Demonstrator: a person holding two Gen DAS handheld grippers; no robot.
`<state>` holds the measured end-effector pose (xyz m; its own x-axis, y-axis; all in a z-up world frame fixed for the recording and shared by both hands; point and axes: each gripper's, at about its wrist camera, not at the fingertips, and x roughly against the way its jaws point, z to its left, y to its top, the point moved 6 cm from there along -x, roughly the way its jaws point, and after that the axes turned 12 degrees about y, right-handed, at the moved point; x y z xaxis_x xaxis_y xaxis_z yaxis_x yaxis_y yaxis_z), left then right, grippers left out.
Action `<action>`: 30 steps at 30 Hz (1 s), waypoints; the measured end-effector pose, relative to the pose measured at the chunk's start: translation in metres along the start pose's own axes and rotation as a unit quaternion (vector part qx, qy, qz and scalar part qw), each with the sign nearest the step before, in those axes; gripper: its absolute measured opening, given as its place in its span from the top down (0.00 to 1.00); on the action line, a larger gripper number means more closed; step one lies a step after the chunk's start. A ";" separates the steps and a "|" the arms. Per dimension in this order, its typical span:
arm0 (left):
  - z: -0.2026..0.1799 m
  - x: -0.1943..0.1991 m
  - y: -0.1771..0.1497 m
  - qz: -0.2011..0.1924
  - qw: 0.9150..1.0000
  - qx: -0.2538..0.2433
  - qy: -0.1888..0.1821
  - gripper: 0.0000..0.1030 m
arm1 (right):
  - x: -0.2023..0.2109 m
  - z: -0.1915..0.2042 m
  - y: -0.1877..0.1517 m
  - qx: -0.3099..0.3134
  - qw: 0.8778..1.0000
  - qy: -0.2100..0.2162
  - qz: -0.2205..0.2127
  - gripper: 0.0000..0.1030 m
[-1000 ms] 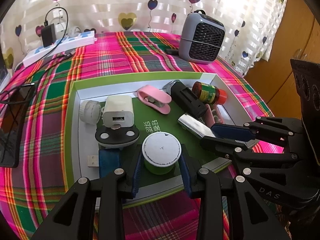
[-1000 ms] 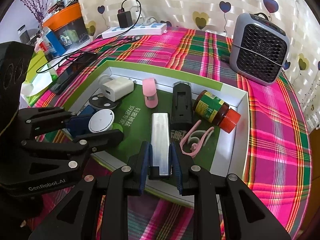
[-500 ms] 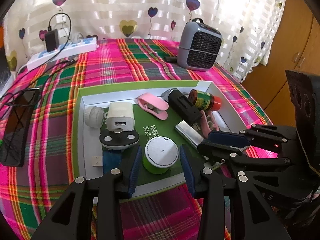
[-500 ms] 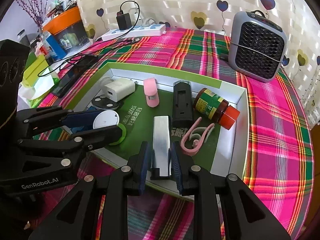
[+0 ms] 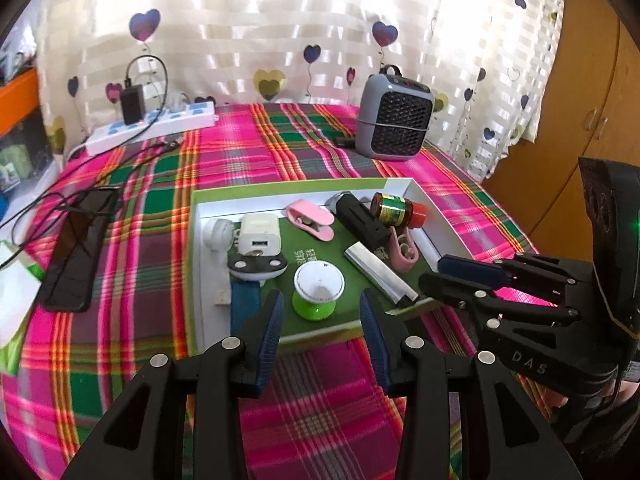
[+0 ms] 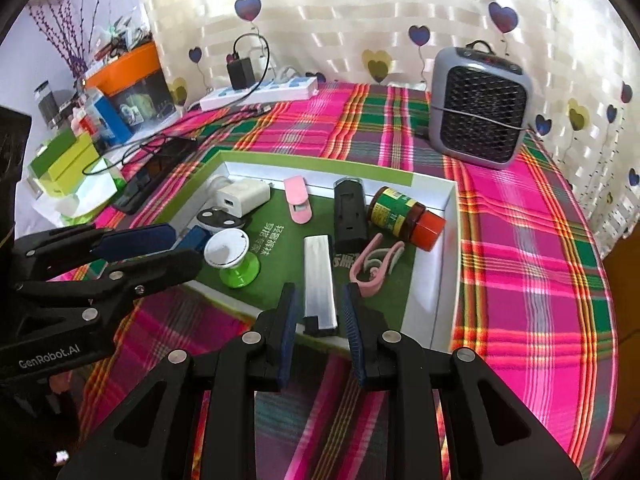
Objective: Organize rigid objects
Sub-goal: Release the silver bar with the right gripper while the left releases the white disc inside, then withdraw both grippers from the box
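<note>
Two views show one green-rimmed tray [image 5: 280, 191] on the plaid-covered surface [image 5: 320, 392], with the rigid things gathered inside it.

From the left wrist, the left hand-held gripper [image 5: 321, 297] hangs over the tray's near edge. Its jaws stand wide apart and have just been opening. The white-topped green puck [image 5: 319, 292] shows between the blue tips, but no pad touches it. Beyond it lie a white charger [image 5: 260, 236], a pink clip [image 5: 310, 220], a black block [image 5: 362, 220] and a red-capped bottle [image 5: 398, 210] on its side. The right hand-held gripper [image 5: 434, 272] enters from the right, its tips just beside the near end of the silver bar [image 5: 376, 270].

From the right wrist, the right hand-held gripper [image 6: 319, 288] has its jaws narrowly apart. The silver bar [image 6: 319, 276] lies flat in the tray between them, with a sliver of gap on each side, so it is not clamped. A pink curved clip [image 6: 376, 260] lies just right of the bar. The left hand-held gripper [image 6: 186, 245] reaches in from the left, near the puck [image 6: 228, 246].
</note>
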<state>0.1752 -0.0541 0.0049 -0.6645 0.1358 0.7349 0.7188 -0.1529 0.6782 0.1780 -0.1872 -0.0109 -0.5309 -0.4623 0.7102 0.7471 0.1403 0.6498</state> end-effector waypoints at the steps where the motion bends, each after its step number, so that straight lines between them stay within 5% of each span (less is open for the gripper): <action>1: 0.001 0.003 -0.002 0.000 1.000 0.001 0.002 0.63 | 0.003 0.000 -0.002 -0.002 1.000 -0.003 -0.003 0.76; 30: 0.000 0.021 -0.081 0.033 0.997 0.013 0.063 0.63 | 0.028 -0.001 -0.070 -0.049 0.997 -0.052 -0.004 0.56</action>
<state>0.1032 -0.0385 -0.0347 -0.6350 0.0028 0.7725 0.7655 -0.1321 0.6297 0.1106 -0.2106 -0.0369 -0.5714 -0.3697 0.7327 0.7753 0.0494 0.6296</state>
